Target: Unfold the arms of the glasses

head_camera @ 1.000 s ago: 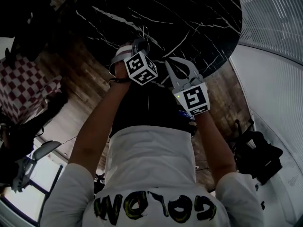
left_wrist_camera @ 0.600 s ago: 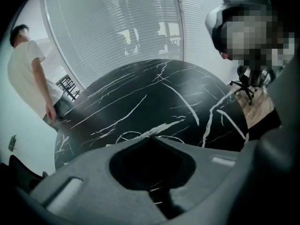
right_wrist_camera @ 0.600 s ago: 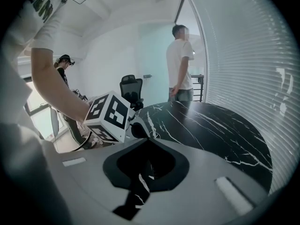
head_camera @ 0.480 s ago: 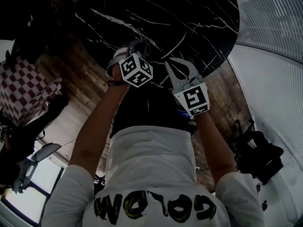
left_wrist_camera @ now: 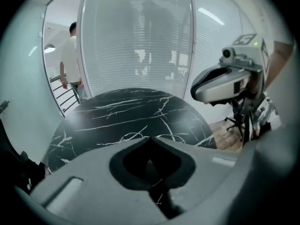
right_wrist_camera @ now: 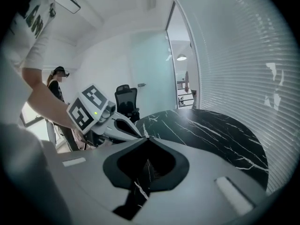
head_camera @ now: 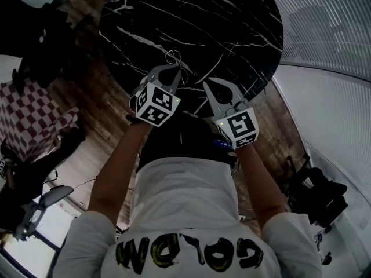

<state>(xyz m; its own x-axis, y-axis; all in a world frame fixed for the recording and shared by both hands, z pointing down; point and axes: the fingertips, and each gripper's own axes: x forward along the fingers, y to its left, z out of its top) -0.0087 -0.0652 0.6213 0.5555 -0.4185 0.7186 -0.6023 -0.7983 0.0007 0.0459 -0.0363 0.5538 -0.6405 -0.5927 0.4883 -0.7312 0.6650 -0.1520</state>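
Thin wire glasses (head_camera: 173,57) show as a faint loop over the round black marble table (head_camera: 232,22), right at the tips of my left gripper (head_camera: 175,68). That gripper is shut, and the wire frame seems pinched in its tips. My right gripper (head_camera: 204,84) is shut a little to the right, with nothing seen between its jaws. In the left gripper view the jaws (left_wrist_camera: 151,138) meet over the table (left_wrist_camera: 117,111), with the right gripper (left_wrist_camera: 220,86) beside them. In the right gripper view the jaws (right_wrist_camera: 146,138) are closed, and the left gripper (right_wrist_camera: 119,125) sits close by. The glasses are too thin to make out in both gripper views.
A red-and-white checkered thing (head_camera: 29,114) is at the left over the wooden floor. A black office chair (head_camera: 316,190) stands at the right below a wall of blinds (head_camera: 330,22). One person (left_wrist_camera: 70,60) stands beyond the table; another person (right_wrist_camera: 56,86) and a chair (right_wrist_camera: 126,100) are at the far side.
Both grippers have risen above the table, the left one more. The left gripper has rolled, so its marker cube shows a different face.
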